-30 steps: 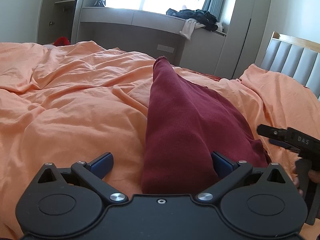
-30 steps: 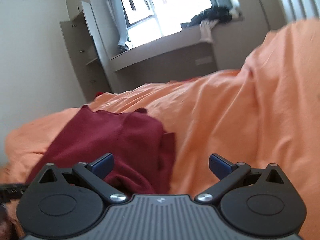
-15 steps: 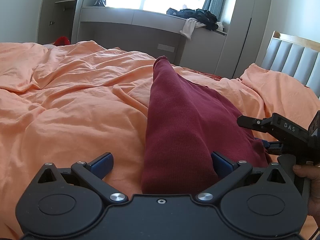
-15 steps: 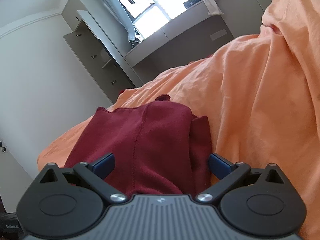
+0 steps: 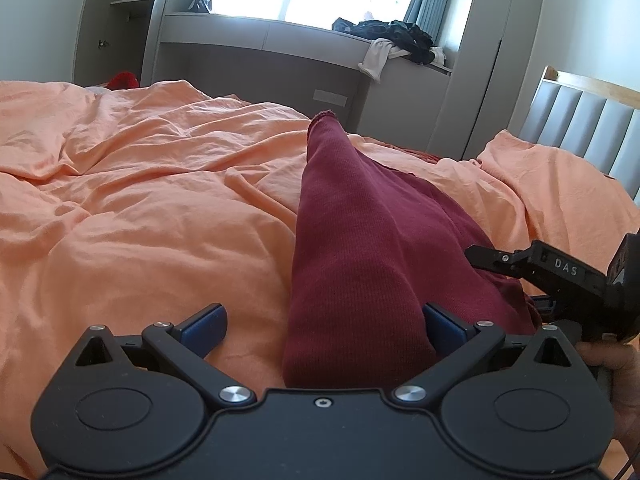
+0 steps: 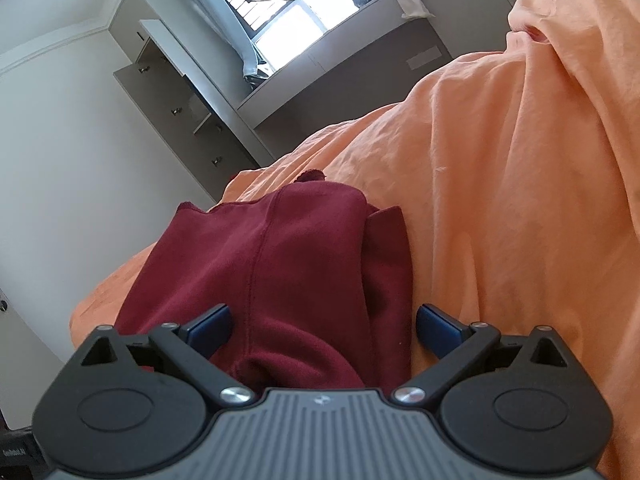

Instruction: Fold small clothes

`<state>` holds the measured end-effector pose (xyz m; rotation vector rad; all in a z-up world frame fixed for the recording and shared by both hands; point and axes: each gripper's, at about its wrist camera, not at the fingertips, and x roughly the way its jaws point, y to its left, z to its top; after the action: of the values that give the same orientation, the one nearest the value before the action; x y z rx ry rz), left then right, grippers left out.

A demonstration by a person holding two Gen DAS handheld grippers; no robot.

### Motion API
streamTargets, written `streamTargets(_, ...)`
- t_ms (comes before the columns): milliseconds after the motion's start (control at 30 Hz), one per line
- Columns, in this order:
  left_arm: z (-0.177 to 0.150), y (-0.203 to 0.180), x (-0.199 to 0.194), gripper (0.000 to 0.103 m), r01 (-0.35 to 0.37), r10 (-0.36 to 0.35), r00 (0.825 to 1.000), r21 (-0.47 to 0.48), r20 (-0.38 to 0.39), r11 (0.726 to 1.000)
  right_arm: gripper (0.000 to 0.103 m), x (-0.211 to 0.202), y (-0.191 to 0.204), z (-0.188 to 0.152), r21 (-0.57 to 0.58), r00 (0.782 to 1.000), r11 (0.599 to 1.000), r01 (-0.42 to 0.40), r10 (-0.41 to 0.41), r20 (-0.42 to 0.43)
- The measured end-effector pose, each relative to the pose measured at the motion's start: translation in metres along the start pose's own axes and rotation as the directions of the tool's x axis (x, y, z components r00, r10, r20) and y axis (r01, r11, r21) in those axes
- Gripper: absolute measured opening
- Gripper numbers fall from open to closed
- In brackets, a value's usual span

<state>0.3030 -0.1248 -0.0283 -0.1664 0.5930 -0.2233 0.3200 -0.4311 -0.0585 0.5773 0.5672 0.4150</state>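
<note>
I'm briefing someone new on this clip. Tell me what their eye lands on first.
First, the dark red garment, lying in a long band down the middle of the orange bedcover. Next, the open left gripper, with the cloth's near end between its blue fingers. The right gripper, also open, hovers over the garment's other side.

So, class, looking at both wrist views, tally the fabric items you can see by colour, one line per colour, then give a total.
Dark red: 1, the dark red garment lying on the bed
Orange: 1, the orange duvet under it
Bright red: 1, a red item beyond the bed
Mixed dark and white: 1 clothes pile on the window ledge, pieces too tangled to count
Total: 4
</note>
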Motion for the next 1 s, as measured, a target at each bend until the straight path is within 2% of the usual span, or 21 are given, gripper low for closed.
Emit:
streamTargets(200,-0.002,0.002,0.001,0.103,0.01,-0.01,1.0,-0.017,0.004,1.0,0.086,0.0,0.006,0.0,0.003,1.0,1.0,-0.008,0.008,0.008)
streamTargets(367,-0.002,0.003,0.001,0.103,0.007,-0.007,1.0,-0.022,0.005,1.0,0.083,0.0,0.006,0.0,0.016,1.0,1.0,-0.015,0.015,0.015)
streamTargets(567,-0.001,0.004,0.001,0.103,0.01,-0.011,1.0,-0.024,-0.011,1.0,0.083,-0.002,0.012,-0.003,-0.02,1.0,1.0,-0.001,0.002,0.022)
streamTargets(1000,0.003,0.002,0.001,0.103,0.006,-0.007,1.0,-0.024,-0.018,1.0,0.084,-0.002,0.008,-0.003,-0.002,1.0,1.0,-0.008,0.008,0.018)
